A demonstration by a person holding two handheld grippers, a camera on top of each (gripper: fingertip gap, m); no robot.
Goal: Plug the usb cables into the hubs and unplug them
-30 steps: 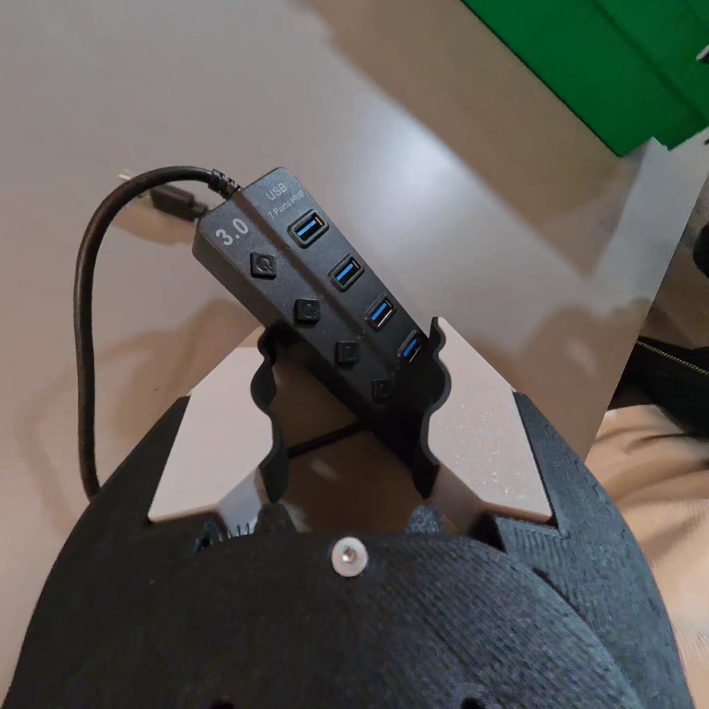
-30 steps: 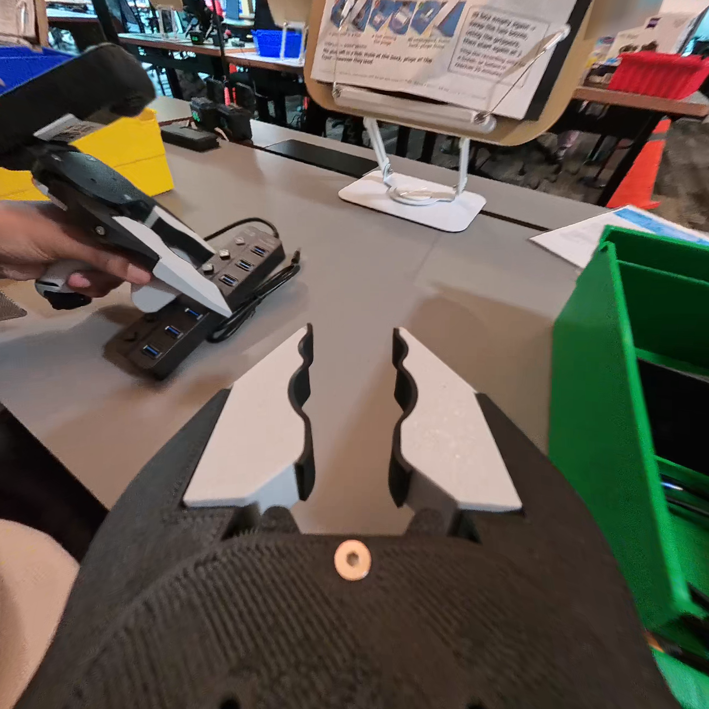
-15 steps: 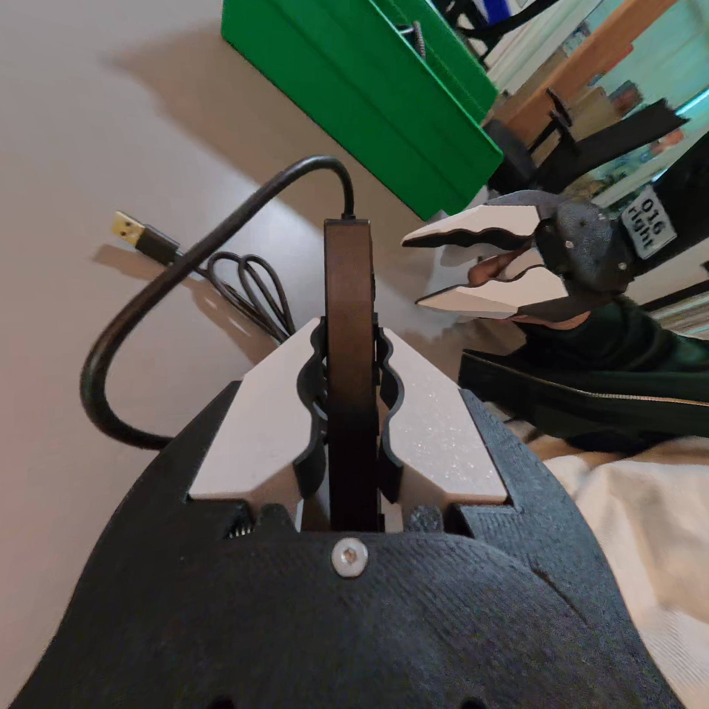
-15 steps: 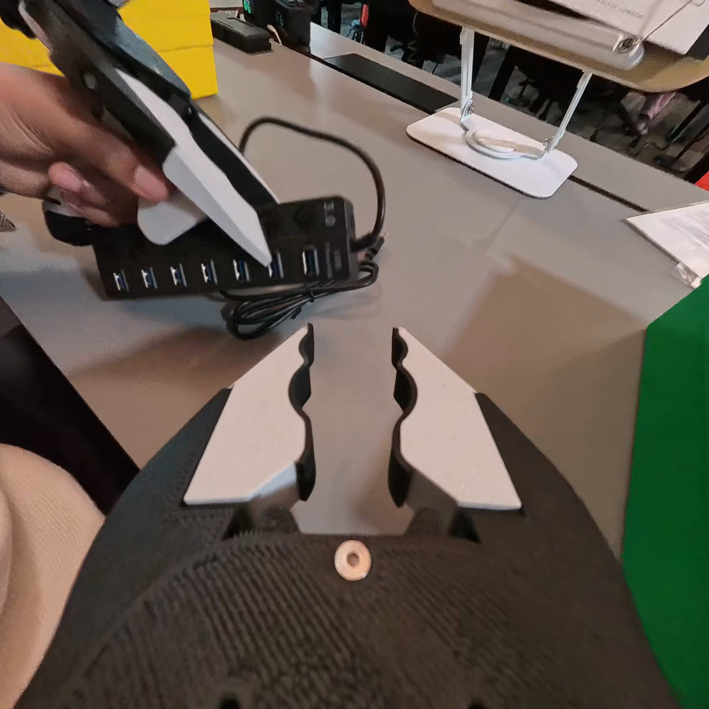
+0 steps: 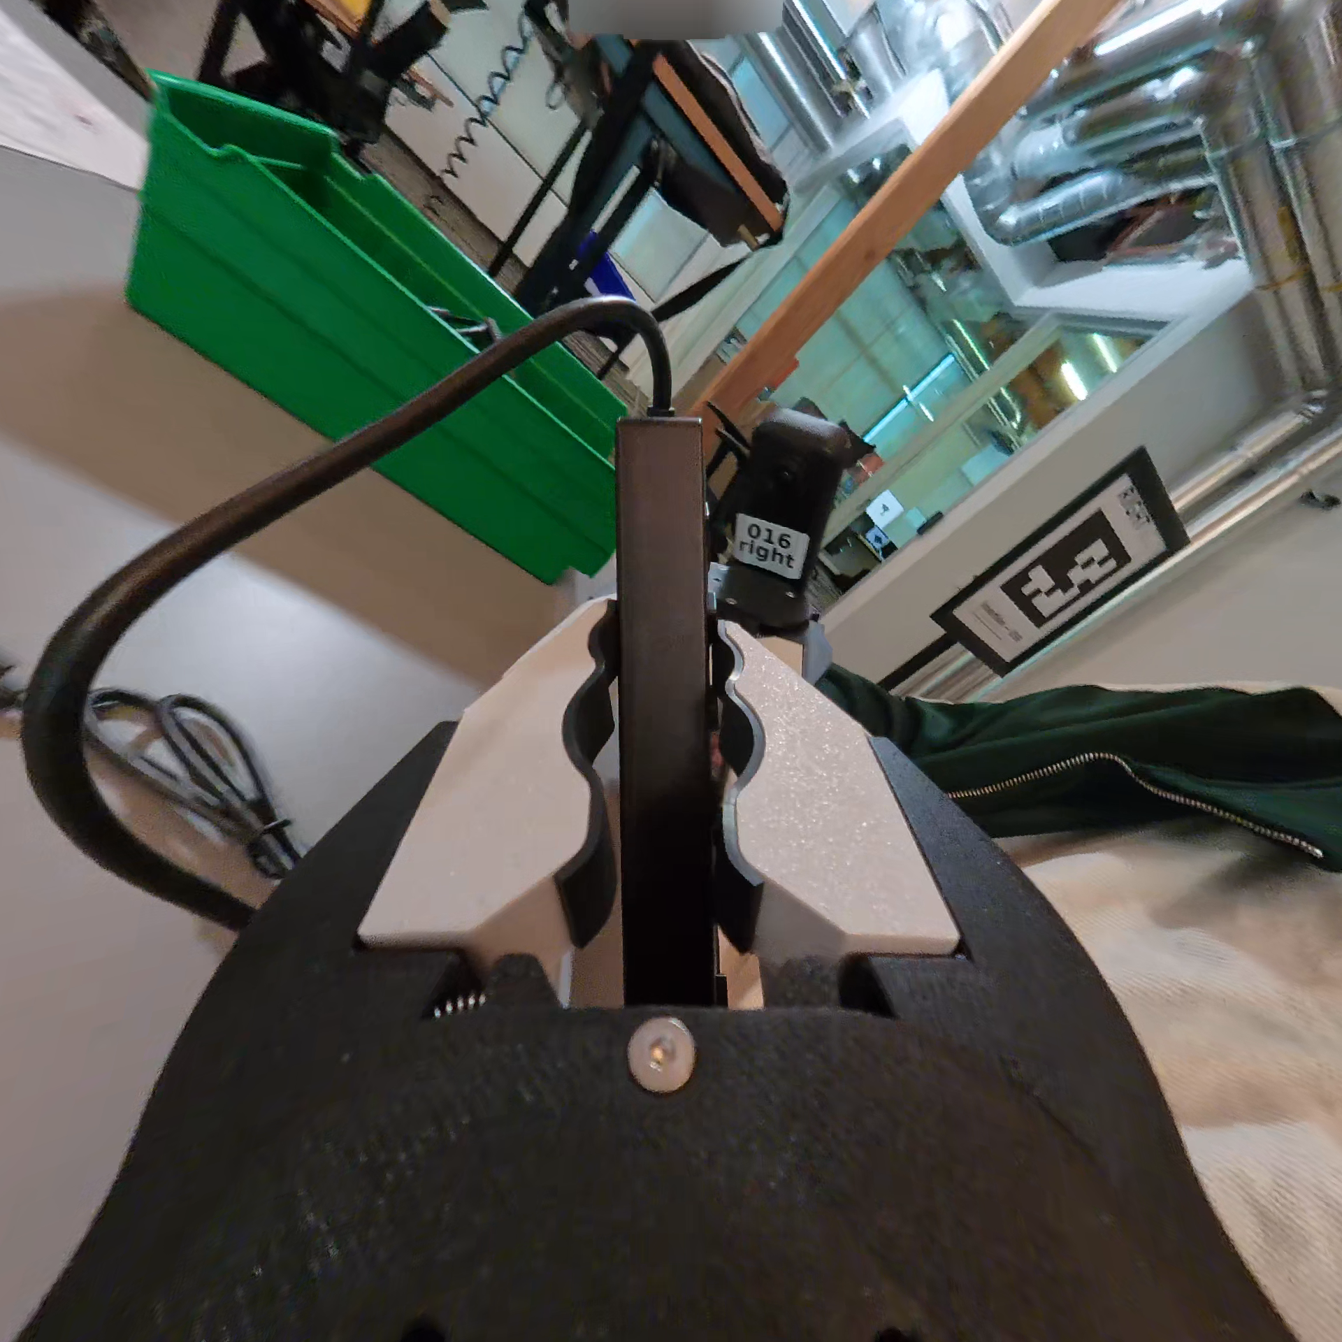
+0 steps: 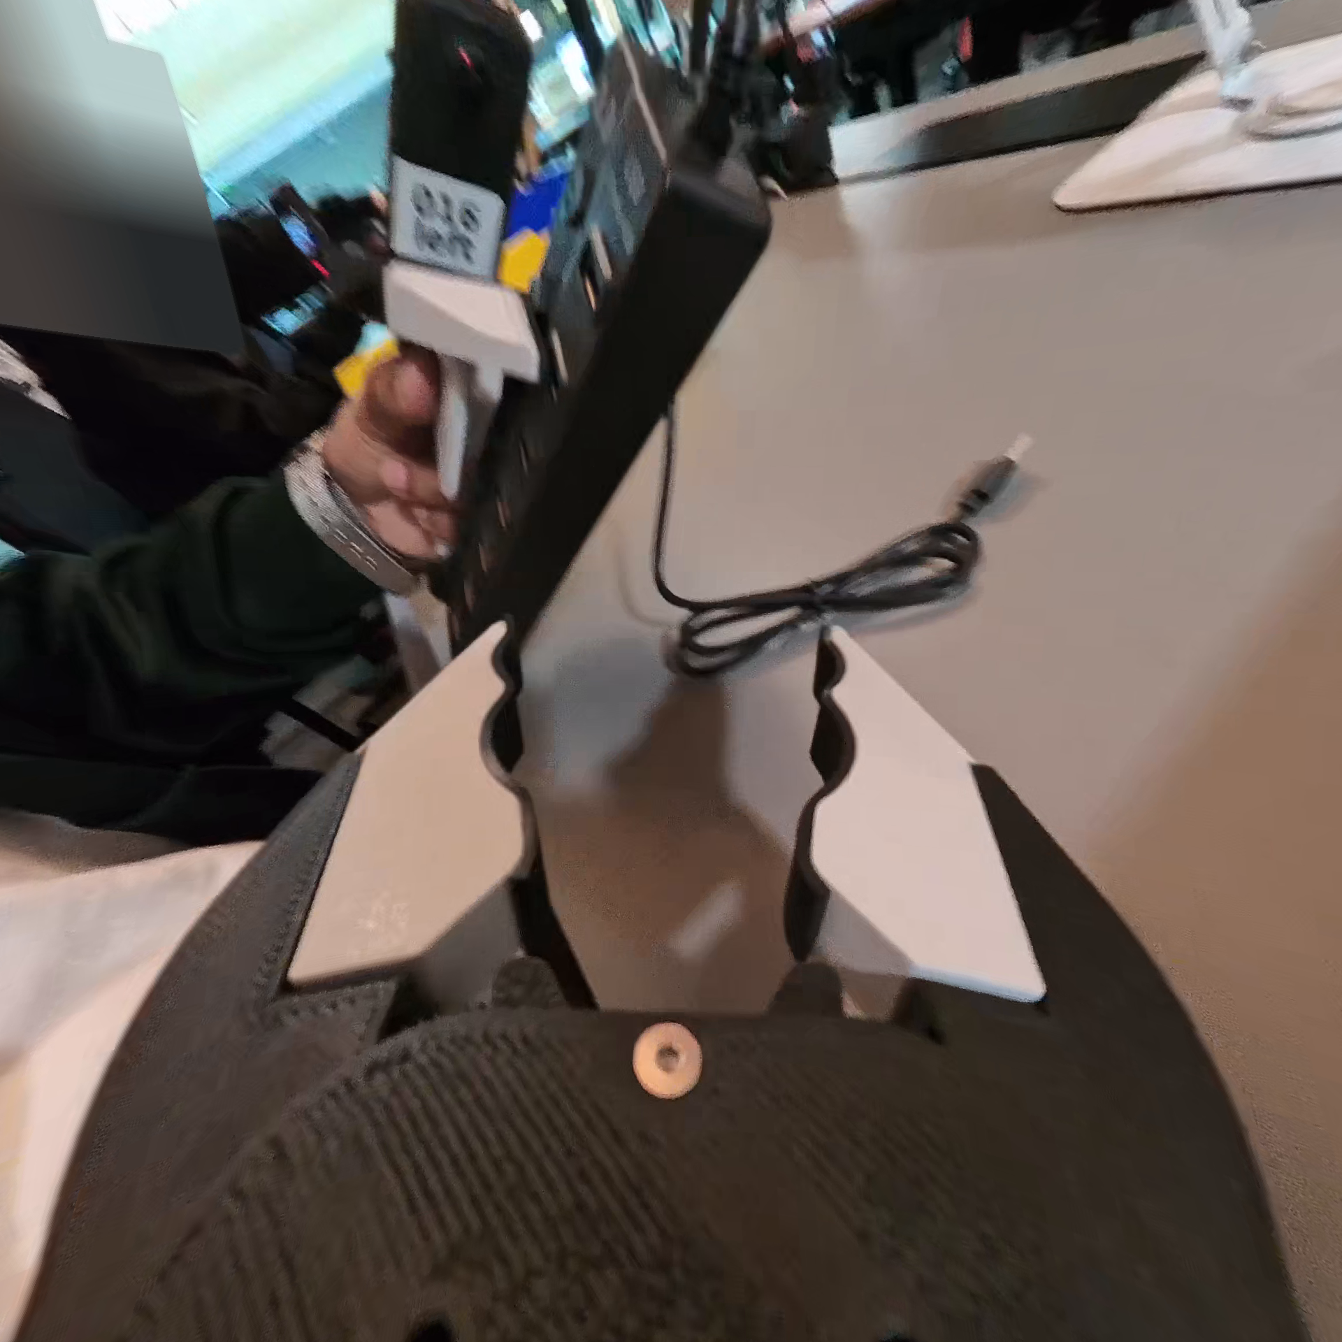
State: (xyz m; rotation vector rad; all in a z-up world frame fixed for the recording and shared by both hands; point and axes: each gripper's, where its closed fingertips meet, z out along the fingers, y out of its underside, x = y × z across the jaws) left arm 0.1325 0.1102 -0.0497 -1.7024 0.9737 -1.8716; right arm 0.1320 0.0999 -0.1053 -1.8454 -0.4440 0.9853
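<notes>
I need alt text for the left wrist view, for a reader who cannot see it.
The left gripper is shut on a black USB hub, held edge-on between its white fingers. The hub's black cable loops left over a grey table; a green bin stands behind.

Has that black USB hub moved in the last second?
Yes. The hub, shut in the left gripper, has risen off the grey table; its bundled cable lies there.
</notes>
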